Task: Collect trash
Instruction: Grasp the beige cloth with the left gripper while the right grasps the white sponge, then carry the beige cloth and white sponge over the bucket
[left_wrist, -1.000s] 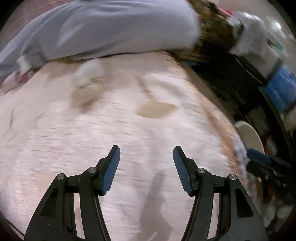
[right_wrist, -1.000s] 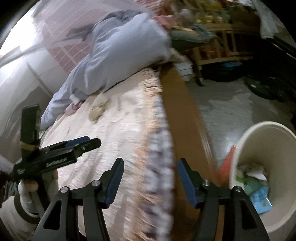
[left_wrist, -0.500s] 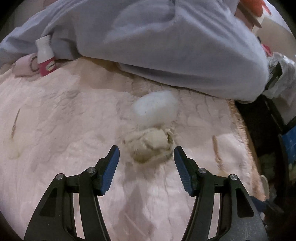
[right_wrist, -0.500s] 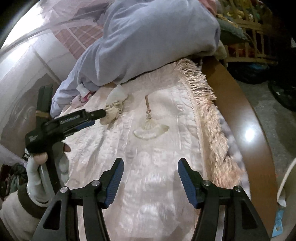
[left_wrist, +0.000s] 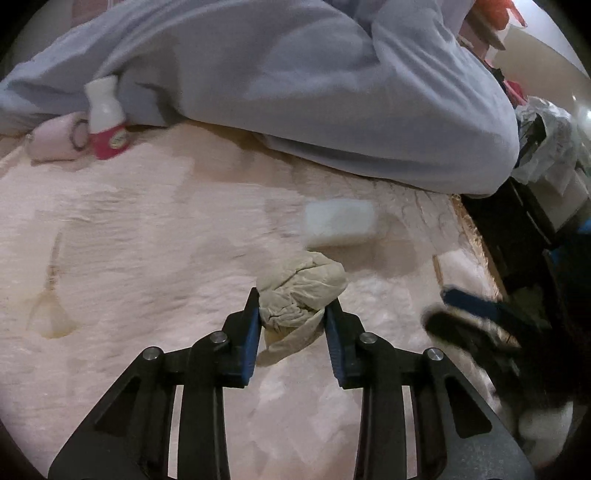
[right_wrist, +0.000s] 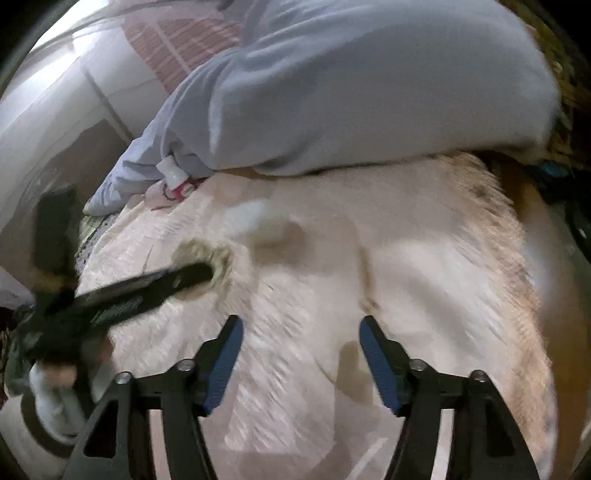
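Note:
A crumpled beige paper wad (left_wrist: 306, 277) lies on the pink bedspread (left_wrist: 147, 240). My left gripper (left_wrist: 294, 297) is closing on it, and both blue pads touch its sides. A white wad (left_wrist: 340, 223) lies just beyond it, blurred. In the right wrist view the left gripper (right_wrist: 207, 271) reaches in from the left onto the beige wad (right_wrist: 221, 254), with the white wad (right_wrist: 247, 218) behind. My right gripper (right_wrist: 301, 323) hovers over bare bedspread with its jaws opening and nothing between them. It also shows blurred at the right of the left wrist view (left_wrist: 439, 306).
A grey-blue duvet (left_wrist: 295, 92) is heaped across the back of the bed. A white and pink bottle (left_wrist: 105, 118) and a pink roll (left_wrist: 51, 144) lie against it at the left. The fringed bed edge (right_wrist: 509, 229) runs down the right, with dark clutter beyond.
My left gripper has moved up to the beige wad and narrowed around it. My right gripper has swung from the bed edge and bin to over the bedspread, and its jaws have widened.

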